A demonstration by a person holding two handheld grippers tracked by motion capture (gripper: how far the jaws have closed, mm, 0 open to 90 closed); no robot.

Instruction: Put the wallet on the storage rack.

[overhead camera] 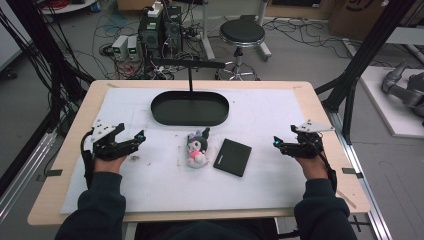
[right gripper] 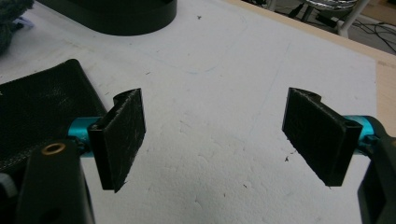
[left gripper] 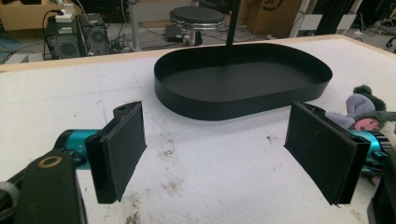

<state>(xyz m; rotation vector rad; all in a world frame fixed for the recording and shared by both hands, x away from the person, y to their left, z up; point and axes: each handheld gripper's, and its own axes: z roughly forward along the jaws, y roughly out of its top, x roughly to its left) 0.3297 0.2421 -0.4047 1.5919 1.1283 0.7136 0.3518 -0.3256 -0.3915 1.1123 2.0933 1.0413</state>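
Observation:
A small plush toy (overhead camera: 197, 148) with a dark head and pink body lies at the middle of the white mat (overhead camera: 150, 185). Right beside it lies a flat black pouch (overhead camera: 232, 157). An oval black tray (overhead camera: 190, 108) stands behind them, empty. My left gripper (overhead camera: 131, 141) rests at the left of the mat, open with nothing between its jaws; in the left gripper view the tray (left gripper: 243, 84) lies ahead and the plush toy (left gripper: 357, 112) peeks in at the right. My right gripper (overhead camera: 281, 142) rests at the right, open and empty, with the pouch (right gripper: 42, 112) to its left.
A black post (overhead camera: 190, 75) with a crossbar rises behind the tray. The wooden table edge (overhead camera: 320, 105) frames the mat. Beyond the table stand a stool (overhead camera: 242, 35), computer boxes (overhead camera: 160, 30) and loose cables on the floor.

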